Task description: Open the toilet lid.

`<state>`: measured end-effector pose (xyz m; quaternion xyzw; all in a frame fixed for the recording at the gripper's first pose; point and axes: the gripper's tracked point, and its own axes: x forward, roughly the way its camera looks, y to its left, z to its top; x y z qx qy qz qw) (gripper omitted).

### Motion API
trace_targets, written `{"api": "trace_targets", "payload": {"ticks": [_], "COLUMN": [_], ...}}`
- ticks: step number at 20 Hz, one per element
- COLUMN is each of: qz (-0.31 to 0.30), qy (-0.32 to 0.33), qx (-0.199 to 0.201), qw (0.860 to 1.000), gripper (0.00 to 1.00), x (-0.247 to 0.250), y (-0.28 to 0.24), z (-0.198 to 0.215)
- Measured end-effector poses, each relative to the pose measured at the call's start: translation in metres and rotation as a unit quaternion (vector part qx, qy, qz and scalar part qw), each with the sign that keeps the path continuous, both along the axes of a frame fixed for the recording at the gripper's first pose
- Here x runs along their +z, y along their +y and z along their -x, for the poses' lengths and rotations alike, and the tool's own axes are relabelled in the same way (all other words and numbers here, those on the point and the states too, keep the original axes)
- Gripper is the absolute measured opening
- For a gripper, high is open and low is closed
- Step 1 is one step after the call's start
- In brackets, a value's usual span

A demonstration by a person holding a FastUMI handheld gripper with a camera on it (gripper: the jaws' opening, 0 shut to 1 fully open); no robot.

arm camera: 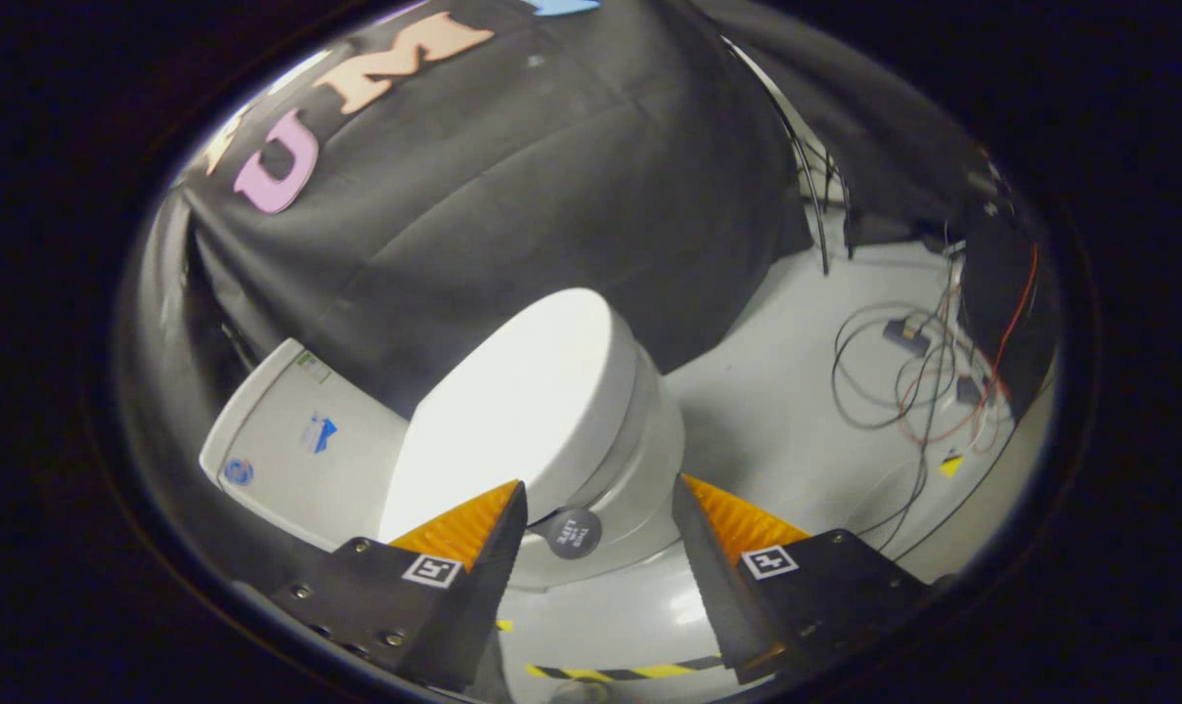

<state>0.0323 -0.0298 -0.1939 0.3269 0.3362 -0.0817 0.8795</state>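
Toilet lid lies shut on the bowl just ahead of my tool, its front rim by my left finger, long axis running away toward the tank. My tool gapes, released, grasping nothing. Pale floor beyond; loose cables rightward.
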Motion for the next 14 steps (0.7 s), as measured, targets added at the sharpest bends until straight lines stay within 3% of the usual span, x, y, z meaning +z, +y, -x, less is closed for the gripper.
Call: {"api": "trace_targets", "payload": {"ticks": [2, 4, 8, 11, 14], "qz": [-0.029, -0.052, -0.108, -0.142, -0.196], "qy": [0.017, 0.039, 0.077, 0.084, 0.058], "qx": [-0.010, -0.027, -0.045, -0.097, -0.115], "qw": [0.999, 0.998, 0.990, 0.982, 0.972], "gripper": [0.88, 0.78, 0.78, 0.17, 0.16], "x": [-0.013, -0.026, -0.047, -0.054, -0.054], "y": [0.007, 0.010, 0.034, 0.031, 0.049], "z": [-0.004, -0.005, -0.006, -0.010, -0.017]}}
